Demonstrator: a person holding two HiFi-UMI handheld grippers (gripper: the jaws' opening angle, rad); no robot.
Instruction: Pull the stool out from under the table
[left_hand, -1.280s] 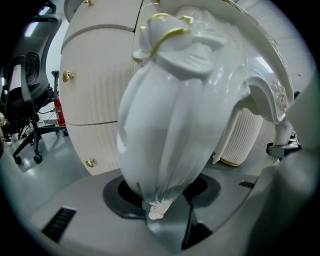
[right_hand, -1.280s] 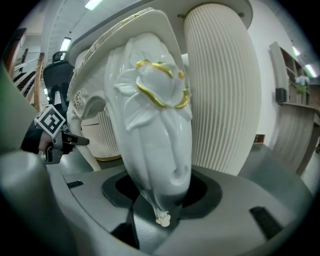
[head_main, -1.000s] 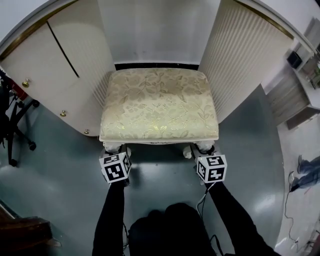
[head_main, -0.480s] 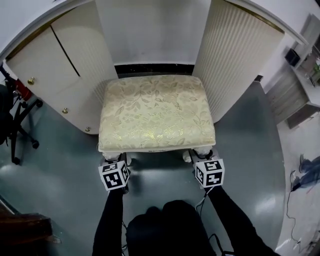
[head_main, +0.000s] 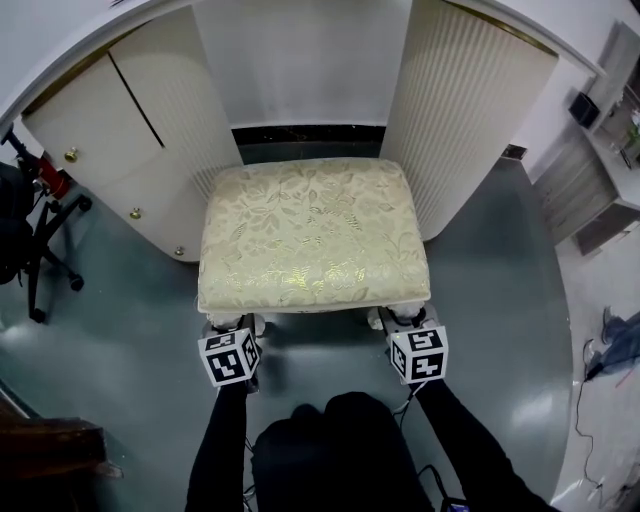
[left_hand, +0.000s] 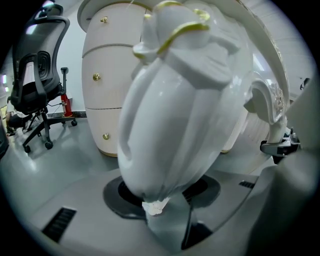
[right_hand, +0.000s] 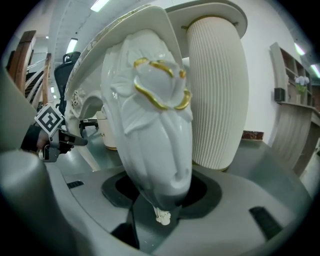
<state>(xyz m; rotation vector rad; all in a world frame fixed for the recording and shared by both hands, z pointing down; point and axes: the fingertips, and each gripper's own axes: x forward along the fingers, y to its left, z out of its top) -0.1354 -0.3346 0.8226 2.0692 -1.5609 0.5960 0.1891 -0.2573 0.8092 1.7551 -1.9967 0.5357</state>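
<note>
The stool (head_main: 314, 235) has a cream floral cushion and white carved legs, and it stands in front of the white table's knee gap. Below the seat's front left corner, my left gripper (head_main: 229, 327) is shut on the stool's front left leg (left_hand: 185, 100). At the front right corner, my right gripper (head_main: 405, 322) is shut on the gold-trimmed front right leg (right_hand: 150, 115). In both gripper views the leg fills the space between the jaws. The seat hides the back legs.
The table's drawer pedestal (head_main: 120, 140) flanks the stool on the left and its ribbed pedestal (head_main: 470, 110) on the right. A black office chair (head_main: 30, 240) is at far left. Shelving (head_main: 600, 140) and a floor cable (head_main: 578, 385) lie right. Grey floor surrounds me.
The stool has slid toward me, out of the gap, and more floor shows behind its back edge. Both grippers kept hold of the front legs and moved back with it.
</note>
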